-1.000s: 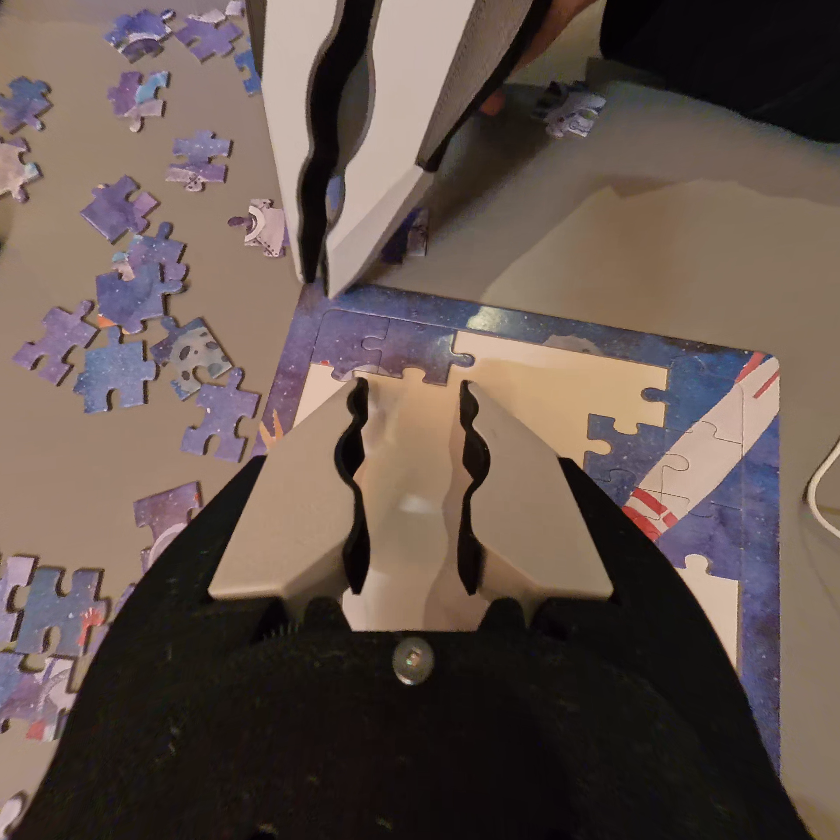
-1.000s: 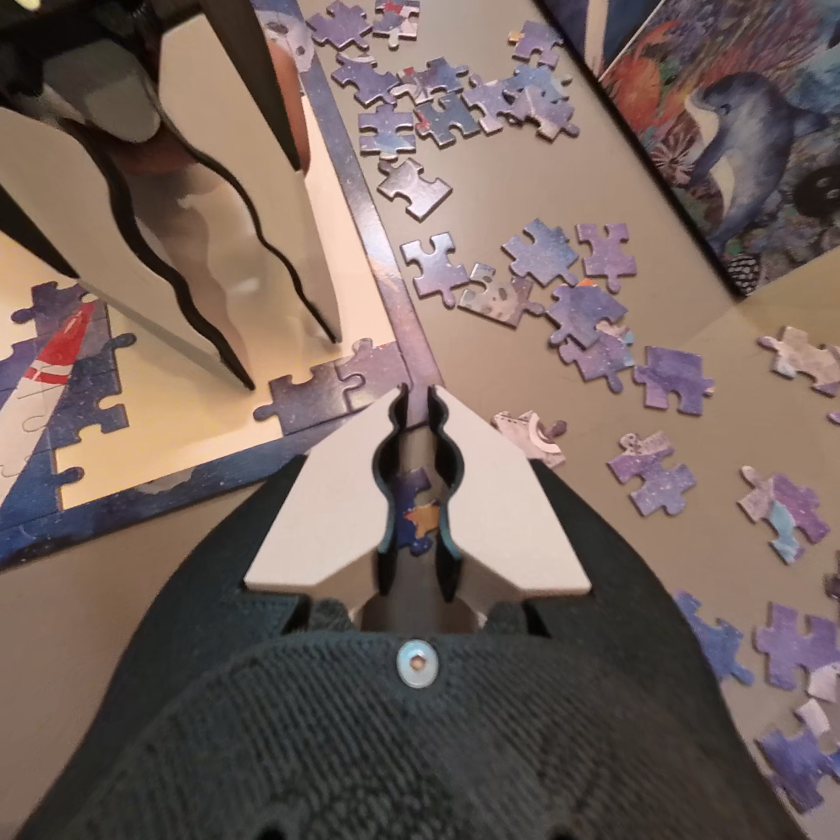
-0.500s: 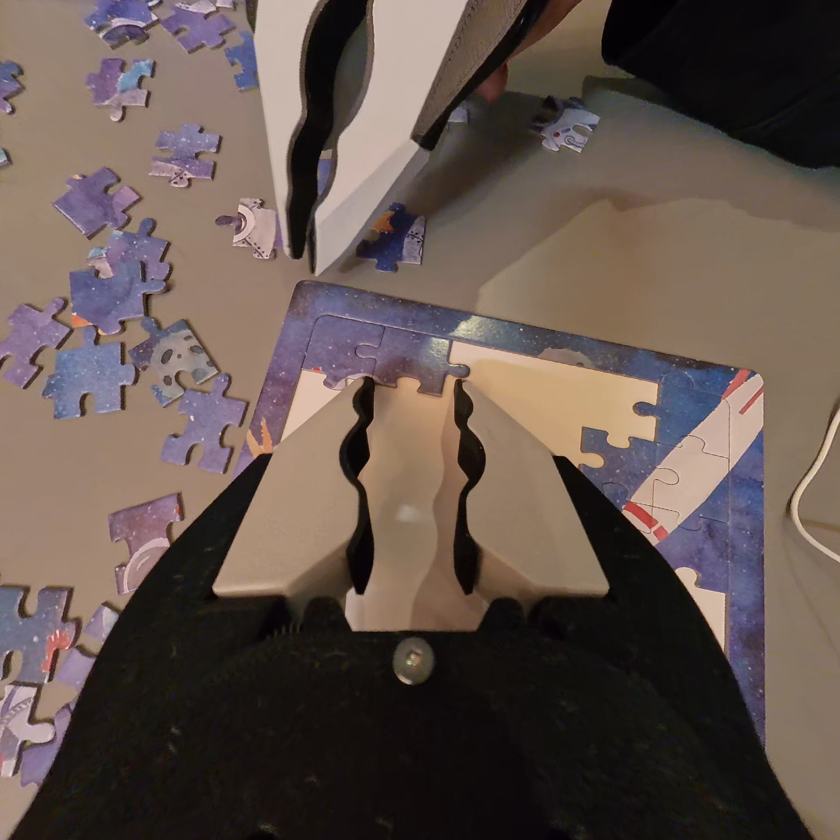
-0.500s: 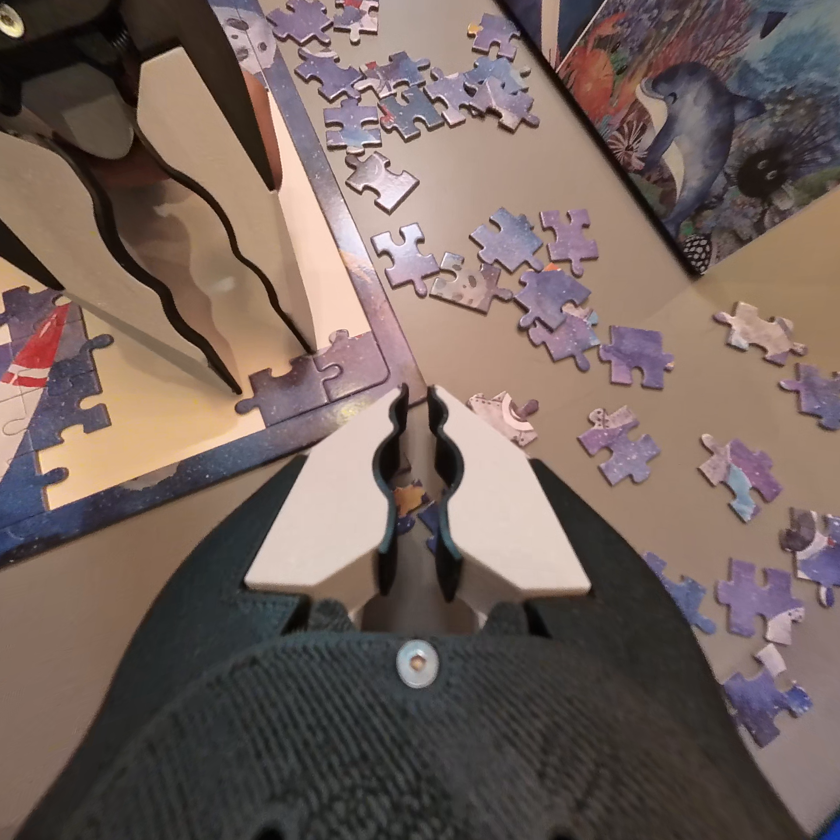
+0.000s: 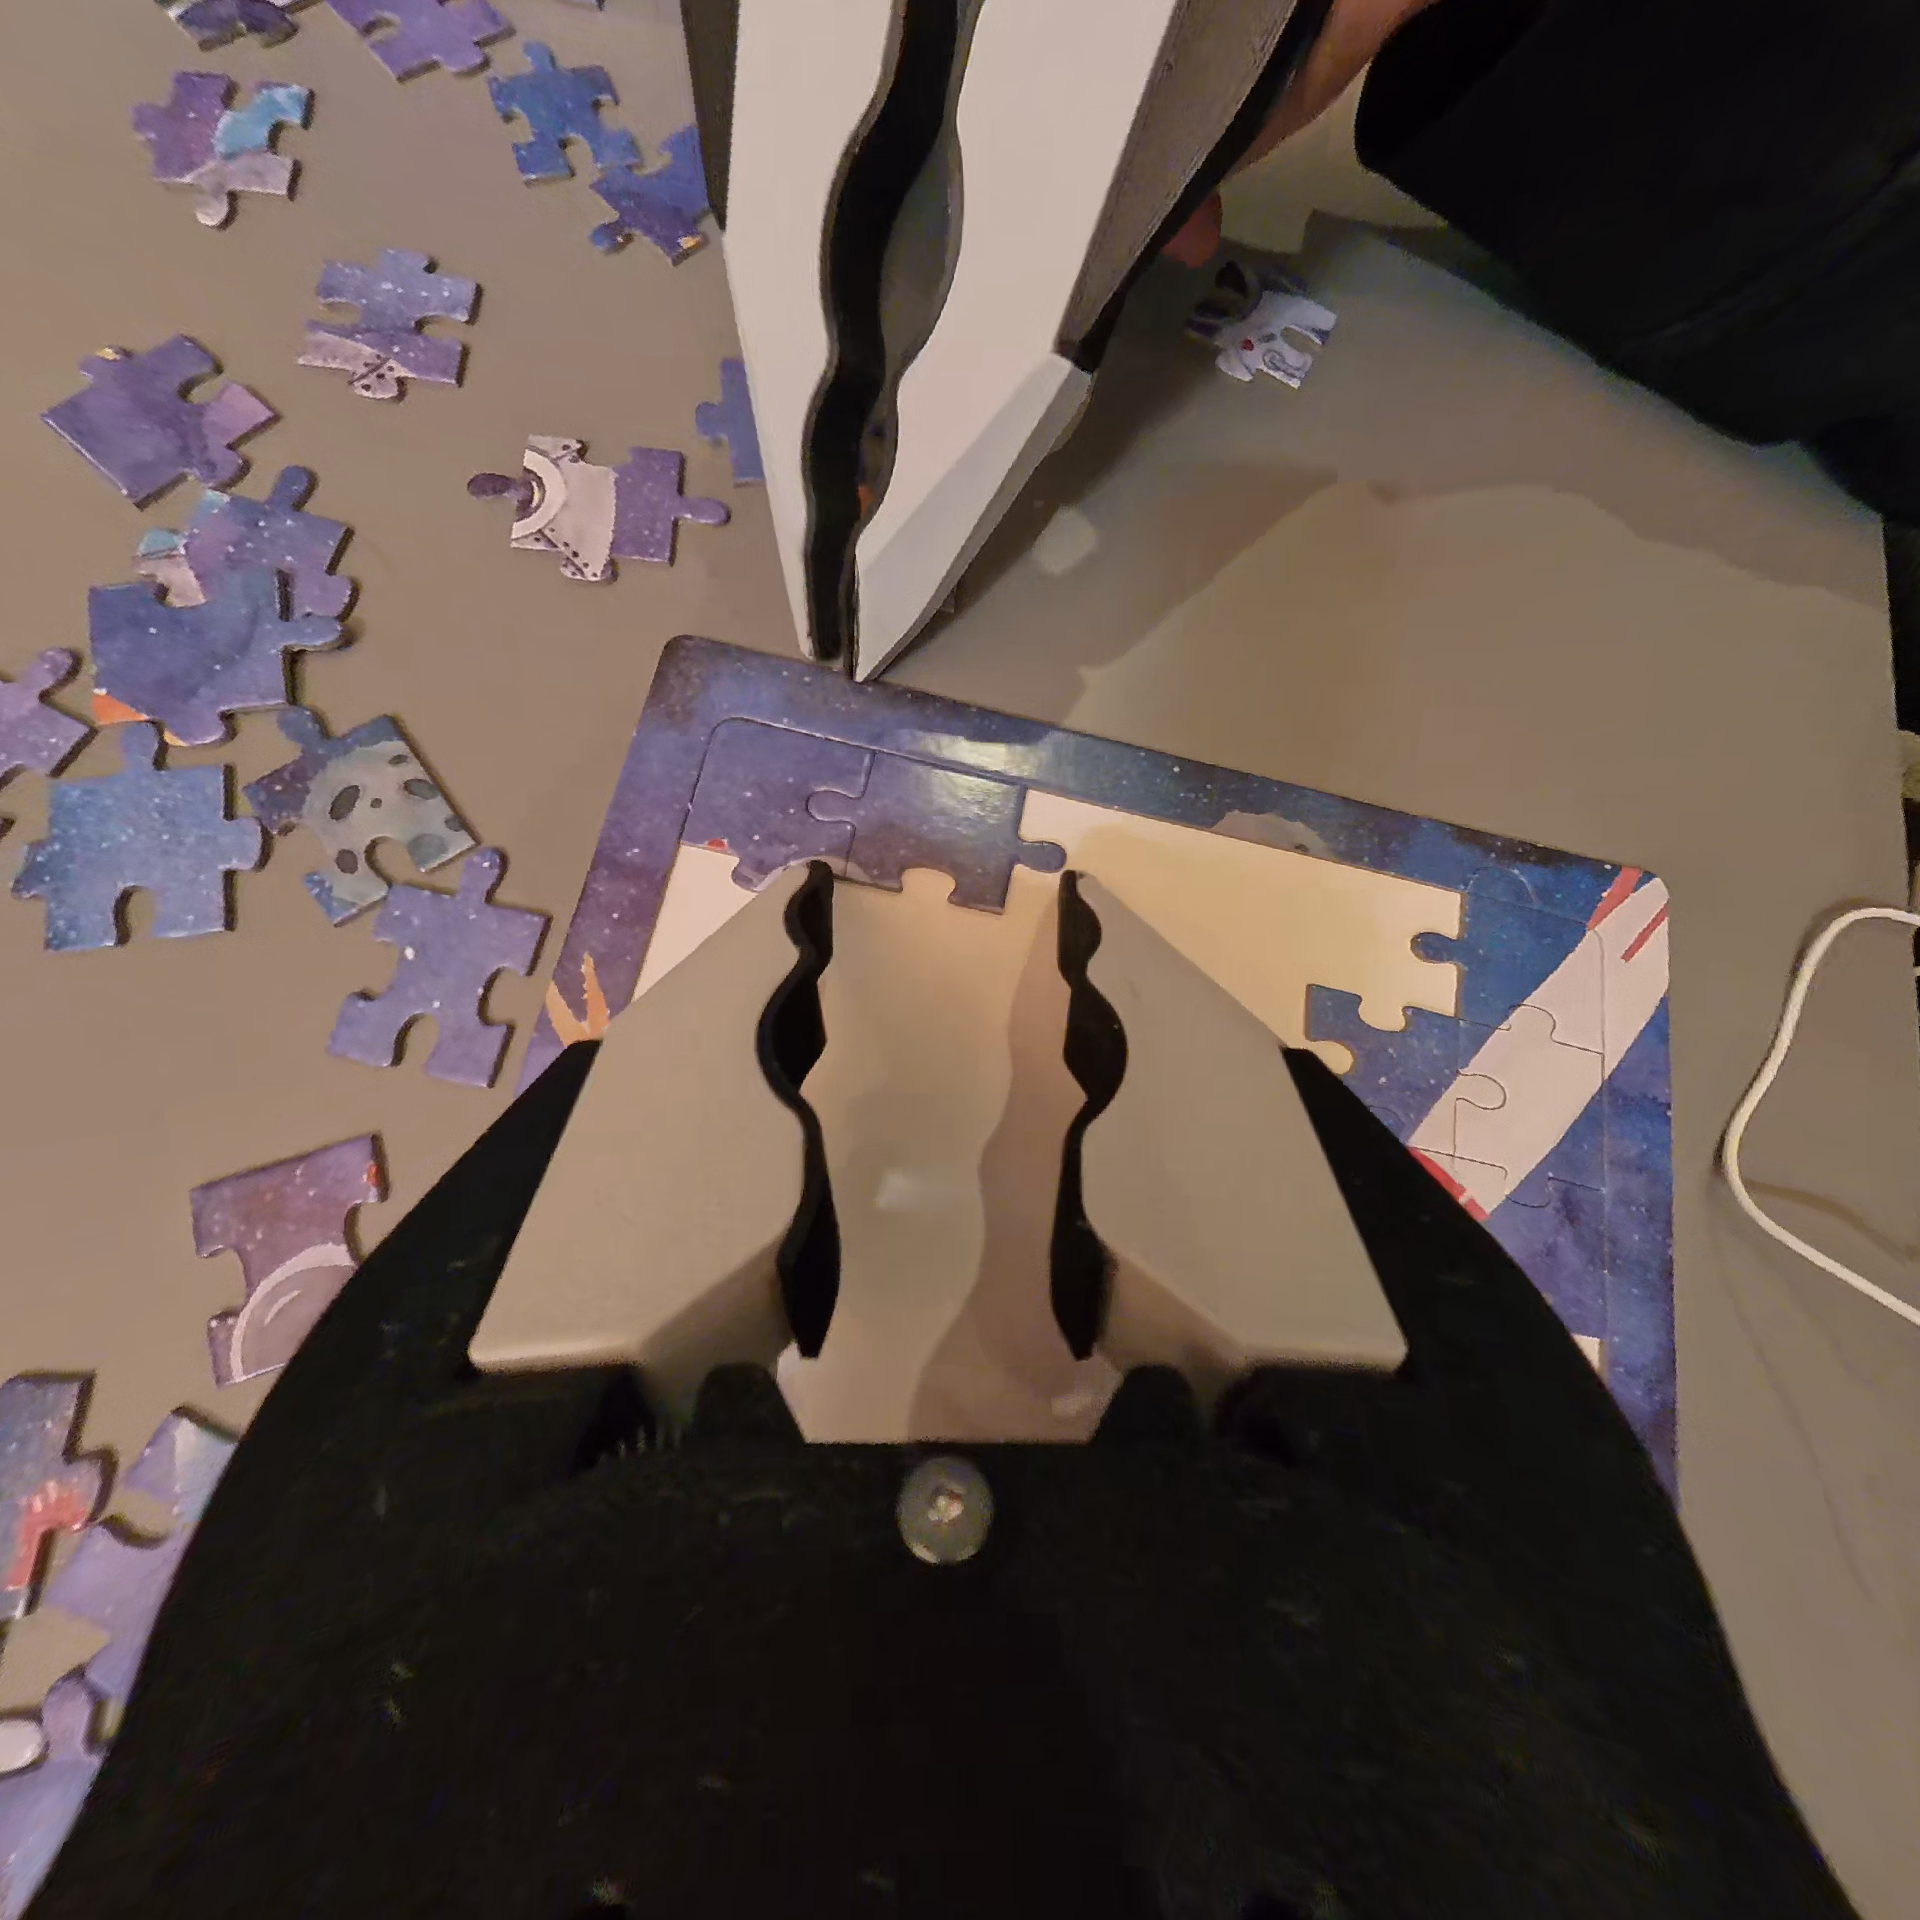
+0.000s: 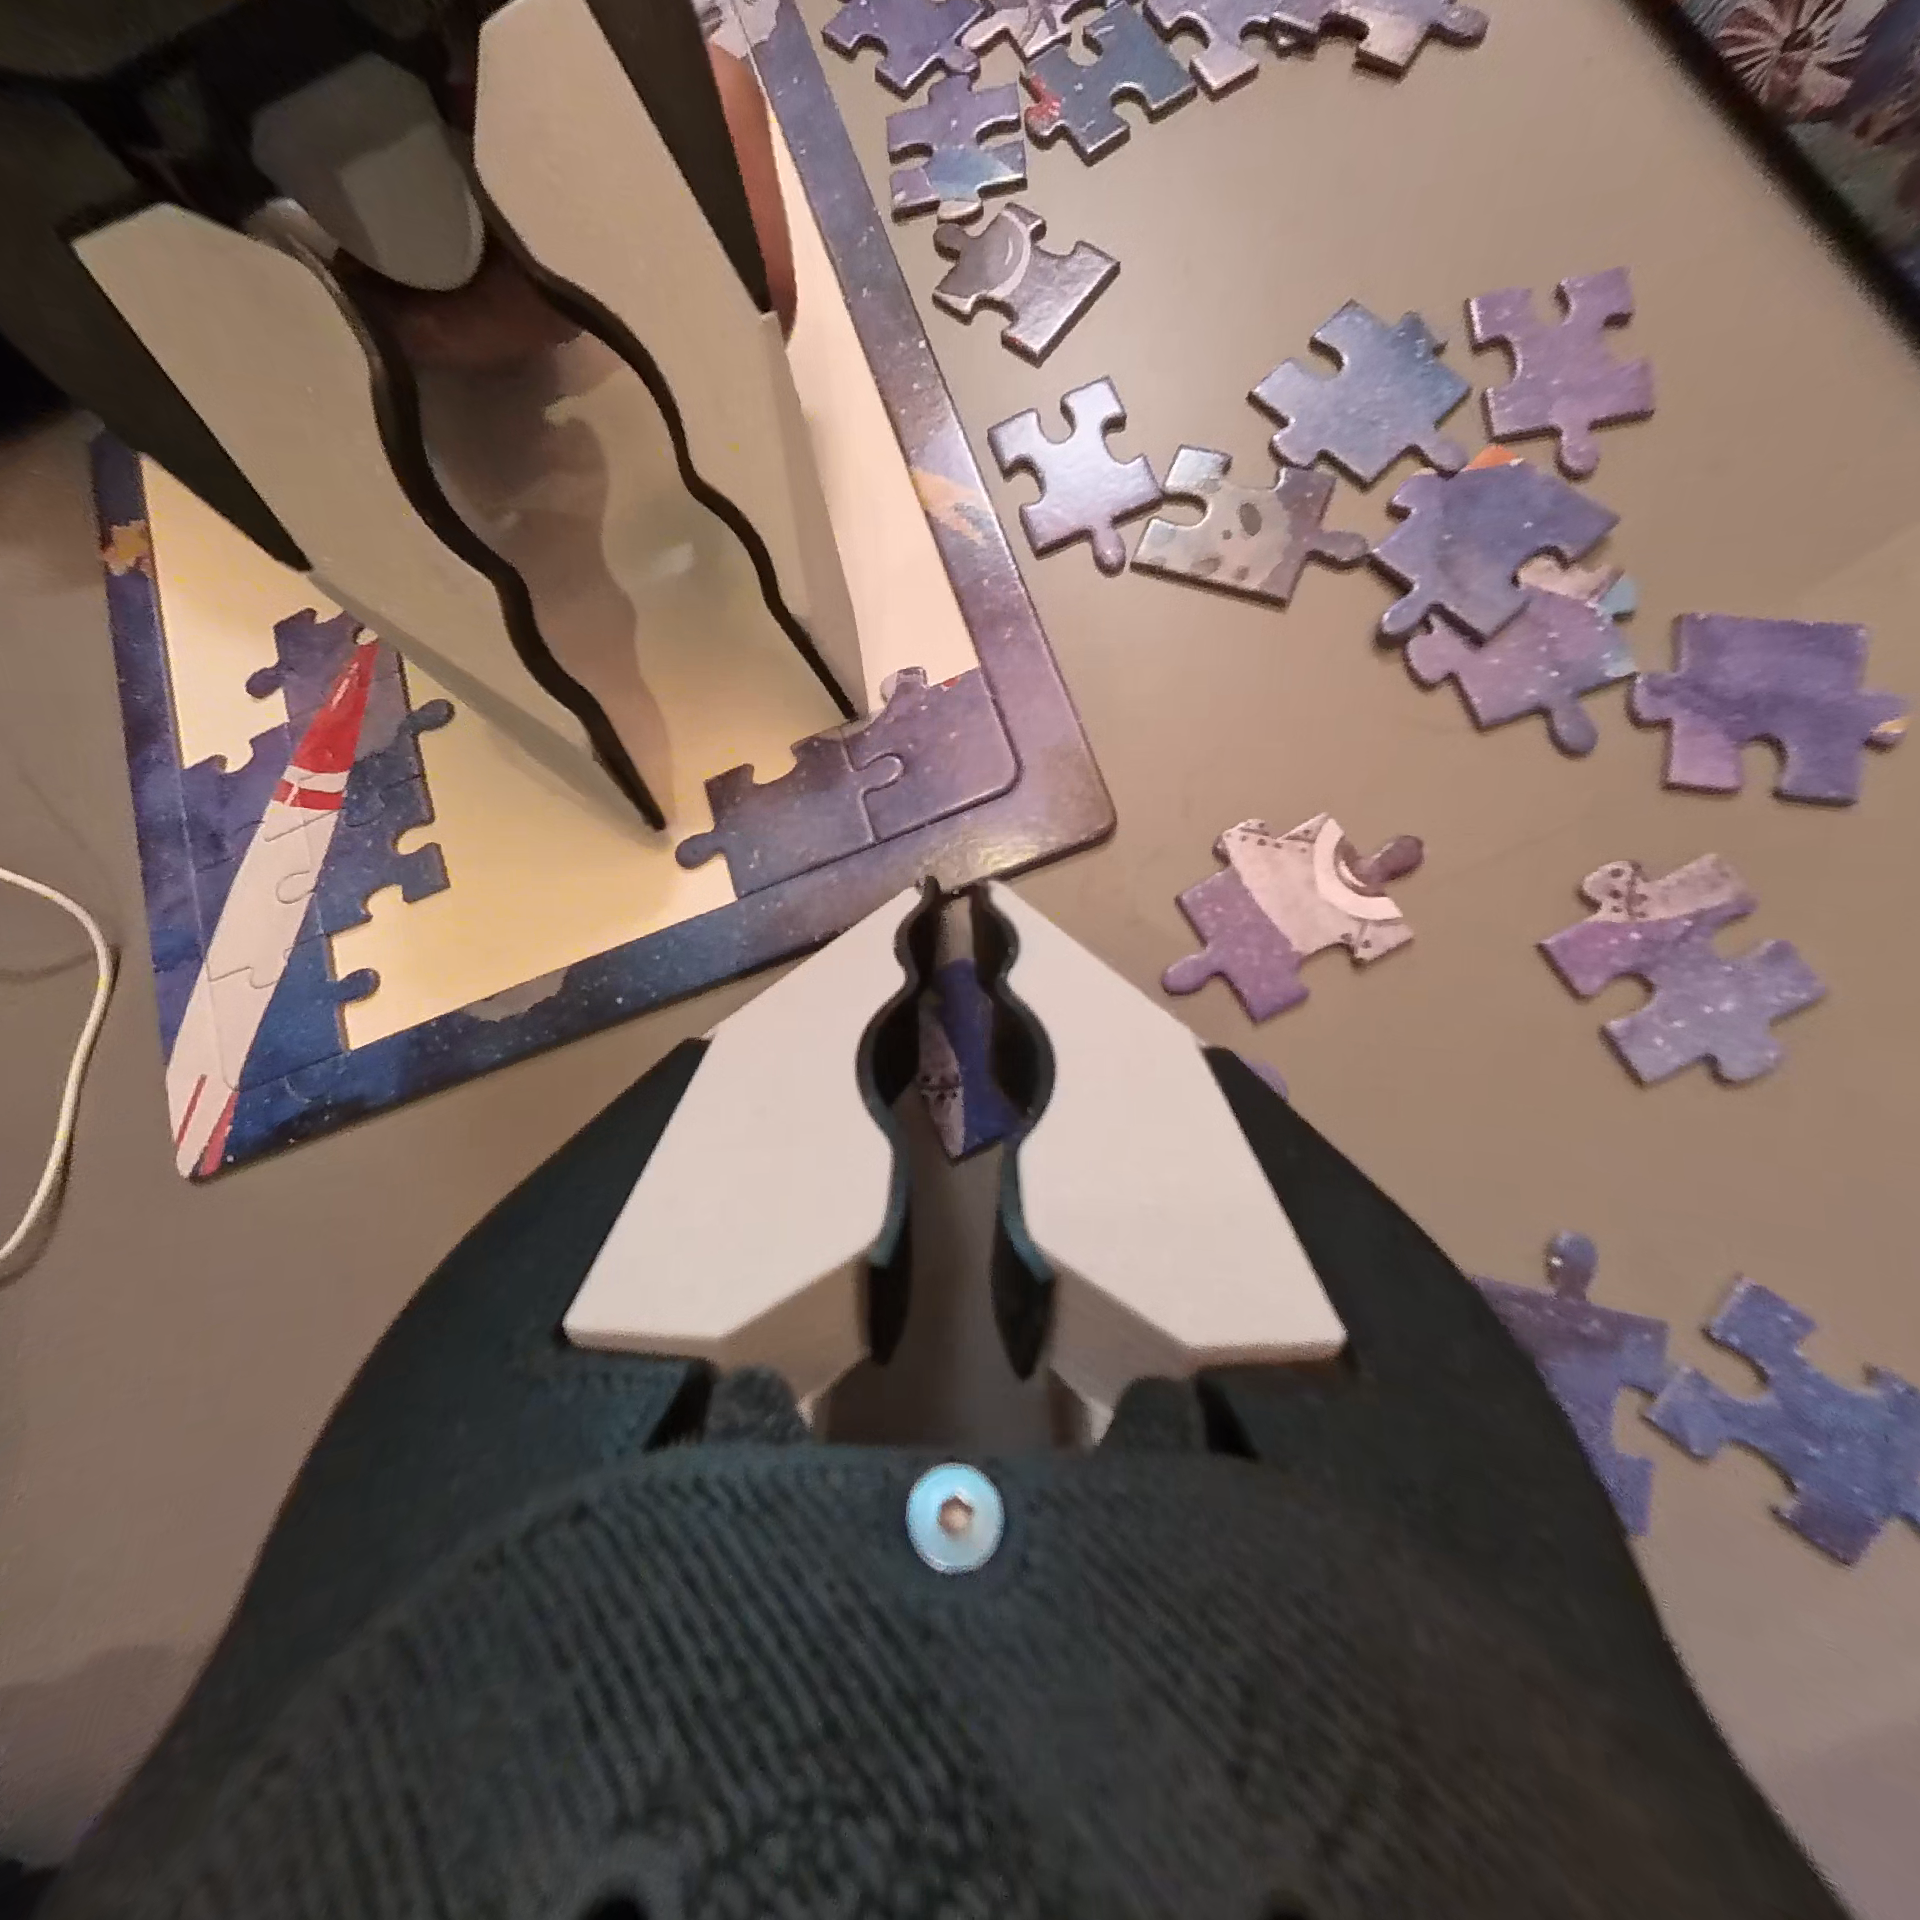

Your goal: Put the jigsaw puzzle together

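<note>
A blue space-themed puzzle tray [image 5: 1143,758] lies on the grey table. Two joined pieces [image 5: 862,821] sit in its near corner and a rocket section [image 5: 1538,1049] at its right side. My left gripper [image 5: 940,883] is open and empty, low over the tray's bare cream floor, with its tips just short of the two joined pieces. My right gripper [image 6: 951,894] is shut on a dark blue and grey puzzle piece [image 6: 961,1060], held on edge between its pads. Its tips are at the tray's outer corner [image 6: 1039,831]. It also shows in the left wrist view [image 5: 842,660].
Several loose purple and blue pieces [image 5: 135,842] lie scattered left of the tray, and they also show in the right wrist view [image 6: 1299,914]. A white cable [image 5: 1766,1091] curves beside the tray. A person's dark sleeve [image 5: 1662,208] is at the far right. A picture puzzle [image 6: 1829,104] lies beyond. About 5 centimetres separates my left fingertips from my right.
My right gripper closed on the piece that lay on the table beneath it and moved to the tray's corner. My left gripper's jaws opened slightly wider.
</note>
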`<state>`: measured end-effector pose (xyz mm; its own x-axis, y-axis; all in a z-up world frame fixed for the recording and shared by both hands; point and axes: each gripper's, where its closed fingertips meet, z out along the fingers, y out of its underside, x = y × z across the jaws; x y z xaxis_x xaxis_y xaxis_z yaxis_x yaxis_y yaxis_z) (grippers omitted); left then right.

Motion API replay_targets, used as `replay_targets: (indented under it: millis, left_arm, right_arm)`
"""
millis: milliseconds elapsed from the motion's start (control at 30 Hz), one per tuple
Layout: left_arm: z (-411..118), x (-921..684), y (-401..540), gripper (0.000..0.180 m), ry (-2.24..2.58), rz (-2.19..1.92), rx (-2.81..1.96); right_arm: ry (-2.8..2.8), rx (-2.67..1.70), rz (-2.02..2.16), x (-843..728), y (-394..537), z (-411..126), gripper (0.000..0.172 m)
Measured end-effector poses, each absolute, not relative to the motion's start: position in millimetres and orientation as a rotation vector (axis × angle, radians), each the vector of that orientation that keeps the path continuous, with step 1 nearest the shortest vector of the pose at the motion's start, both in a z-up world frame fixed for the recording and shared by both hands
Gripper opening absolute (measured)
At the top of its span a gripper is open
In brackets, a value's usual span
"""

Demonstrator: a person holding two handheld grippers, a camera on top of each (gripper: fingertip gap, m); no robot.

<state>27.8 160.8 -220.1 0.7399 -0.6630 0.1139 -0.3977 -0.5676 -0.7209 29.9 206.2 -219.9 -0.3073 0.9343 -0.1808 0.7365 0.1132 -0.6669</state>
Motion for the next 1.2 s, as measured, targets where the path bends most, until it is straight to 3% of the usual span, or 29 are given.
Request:
replay_targets:
  millis: [367, 600, 1200]
  left_arm:
    - [-218.4, 27.1, 159.7, 0.044, 0.818, -0.473, -2.221]
    - [-218.6, 24.4, 166.1, 0.063, 0.780, -0.446, -2.230]
    - [-222.5, 24.4, 171.1, 0.069, 0.808, -0.337, -2.249]
  right_arm:
    - [-2.111, -1.647, 0.997, 30.1, 206.2, -219.9, 0.003]
    - [-2.116, -1.631, 0.956, 30.1, 207.3, -219.9, 0.006]
    - [-2.124, -1.621, 0.932, 30.1, 207.1, -220.3, 0.006]
